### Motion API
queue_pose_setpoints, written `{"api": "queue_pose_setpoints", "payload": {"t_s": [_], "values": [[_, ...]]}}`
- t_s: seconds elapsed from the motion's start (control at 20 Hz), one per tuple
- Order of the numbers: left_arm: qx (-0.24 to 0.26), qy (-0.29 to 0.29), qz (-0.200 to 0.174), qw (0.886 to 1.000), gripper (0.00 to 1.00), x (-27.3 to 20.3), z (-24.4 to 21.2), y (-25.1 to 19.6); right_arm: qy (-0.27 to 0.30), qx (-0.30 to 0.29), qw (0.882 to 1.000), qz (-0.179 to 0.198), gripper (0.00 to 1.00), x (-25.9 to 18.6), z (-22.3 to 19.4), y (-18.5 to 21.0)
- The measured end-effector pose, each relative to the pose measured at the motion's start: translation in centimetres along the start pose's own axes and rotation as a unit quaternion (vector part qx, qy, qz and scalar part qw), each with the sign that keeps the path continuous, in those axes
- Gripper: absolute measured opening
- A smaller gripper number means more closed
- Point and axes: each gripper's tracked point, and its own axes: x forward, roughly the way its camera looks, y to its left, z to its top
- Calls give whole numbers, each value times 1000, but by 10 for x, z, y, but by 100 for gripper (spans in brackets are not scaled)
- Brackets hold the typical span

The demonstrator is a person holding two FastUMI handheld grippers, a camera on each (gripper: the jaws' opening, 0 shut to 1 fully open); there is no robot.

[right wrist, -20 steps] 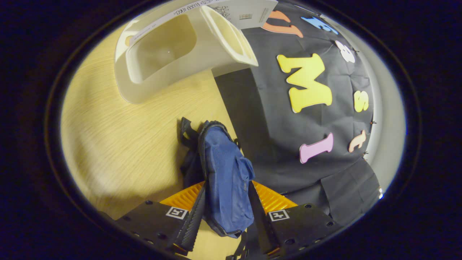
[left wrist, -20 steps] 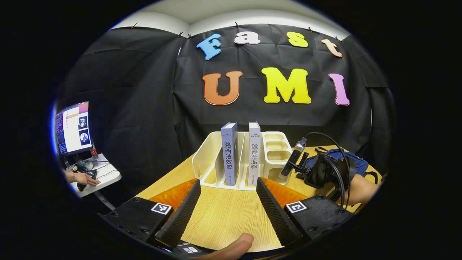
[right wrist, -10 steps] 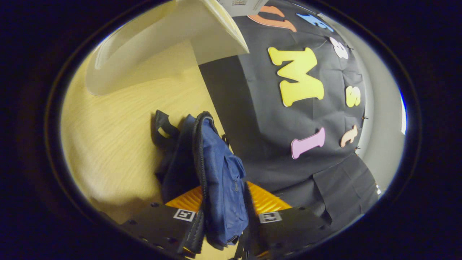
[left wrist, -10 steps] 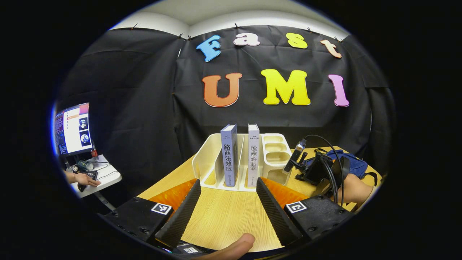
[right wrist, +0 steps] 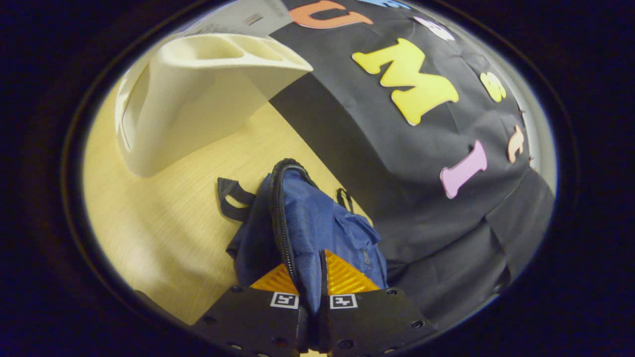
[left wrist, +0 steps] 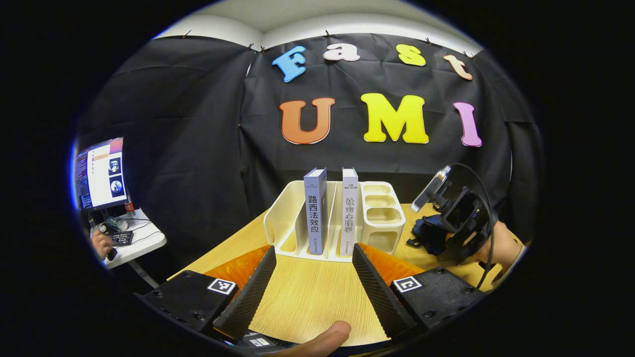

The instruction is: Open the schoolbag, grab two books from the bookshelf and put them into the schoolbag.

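Note:
A blue schoolbag lies on the wooden table with its zipper closed. My right gripper is shut on the bag's fabric near the zipper. In the left gripper view the right gripper and the hand holding it are at the far right, lifted above the dark bag. Two upright books, a blue-grey one and a white one, stand in the cream bookshelf. My left gripper is open, a short way in front of the books with nothing between its fingers.
A cream organiser stands left of the bag in the right gripper view. At the far left, a monitor and a small white desk with a person's hand stand off the table. A fingertip shows at the bottom edge.
My right gripper closed from wide apart onto the bag's fabric and has risen and tilted. The left gripper has stayed still. The hand at the side desk drew back.

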Motion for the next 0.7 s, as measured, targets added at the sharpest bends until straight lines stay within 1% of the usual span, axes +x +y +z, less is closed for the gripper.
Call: {"api": "queue_pose_setpoints", "payload": {"t_s": [0.15, 0.3, 0.35, 0.5, 0.6, 0.7], "values": [[-6, 5, 9, 1000, 99, 2, -3, 10, 0, 61, 996, 70, 6, -7, 4, -16], [-14, 16, 6, 1000, 99, 7, -9, 7, -1, 119, 986, 121, 6, -14, 5, -45], [-16, 17, 7, 1000, 99, 7, -9, 7, -5, 140, 981, 134, 6, -14, 6, -54], [-25, 19, 3, 999, 99, 7, -9, 1, -22, 182, 971, 155, 6, -16, 9, -91], [-34, 21, 3, 999, 99, 8, -8, -1, -33, 215, 959, 179, 6, -17, 6, -107], [-47, 11, 3, 999, 99, 9, 1, -2, -43, 246, 948, 199, 6, -14, -1, -125]]}}
